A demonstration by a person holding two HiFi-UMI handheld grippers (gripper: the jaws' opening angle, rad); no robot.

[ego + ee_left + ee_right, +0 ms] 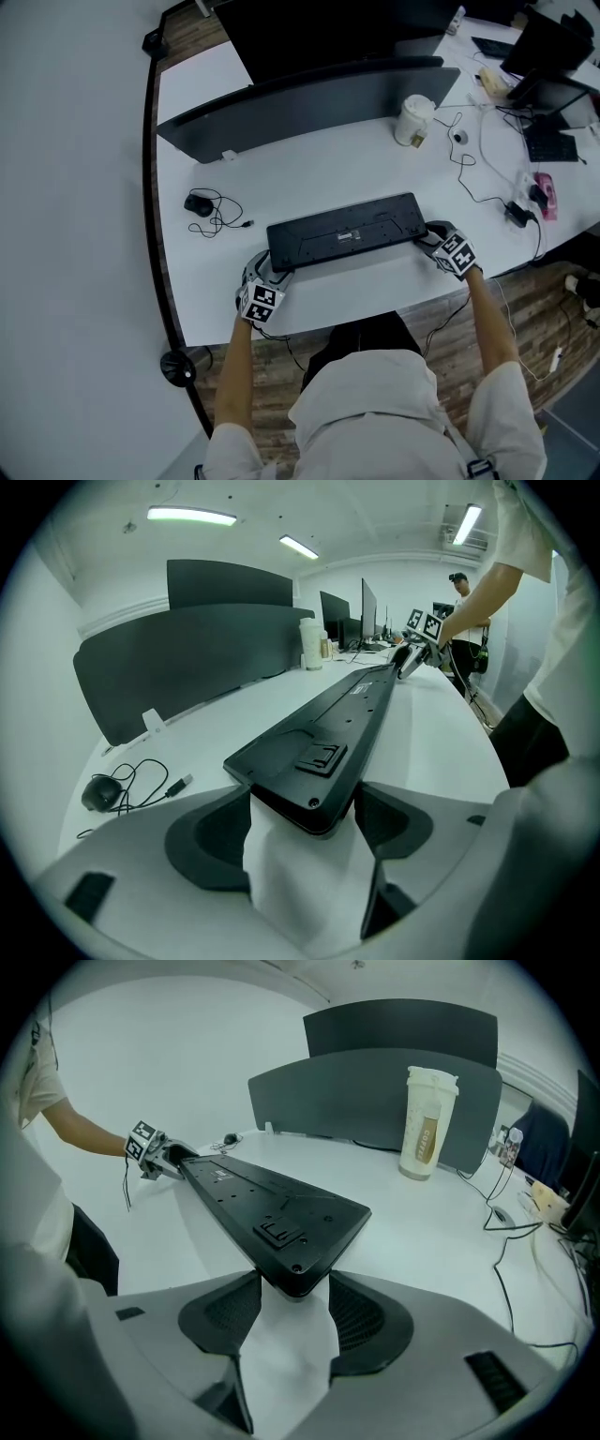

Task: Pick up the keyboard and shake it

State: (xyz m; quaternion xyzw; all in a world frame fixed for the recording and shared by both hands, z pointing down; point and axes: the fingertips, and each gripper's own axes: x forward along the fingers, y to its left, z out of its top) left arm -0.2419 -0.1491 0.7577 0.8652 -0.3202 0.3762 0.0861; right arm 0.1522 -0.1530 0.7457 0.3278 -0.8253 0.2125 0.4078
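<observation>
Two grippers sit at the two short ends of a black keyboard (342, 234), which lies underside up on the white desk (281, 314), its length running across in front of the person. From the head view, the left gripper (274, 274) is at the keyboard's left end and the right gripper (429, 239) at its right end, each angled down toward the desk.

Both grippers are released. In the left gripper view the jaws stand wide apart and the rounded end of the keyboard reaches in between their tips. A folded foot and a screw on its underside face the camera. The end nearly fills the gap, but the pads are not clamped on it. White desk shows between the jaws below the keyboard. The right gripper view shows the same thing at the other end: a corner of the keyboard pokes between spread jaw tips, with bare desk behind it inside the gap.

Behind the keyboard, further from the person, a curved dark partition (309, 98) runs across the desk. A white cup (412, 120) stands by the partition, to the right and well apart from the keyboard. A black mouse (198, 203) with a coiled cable lies to the left of the keyboard, near but not touching it.
</observation>
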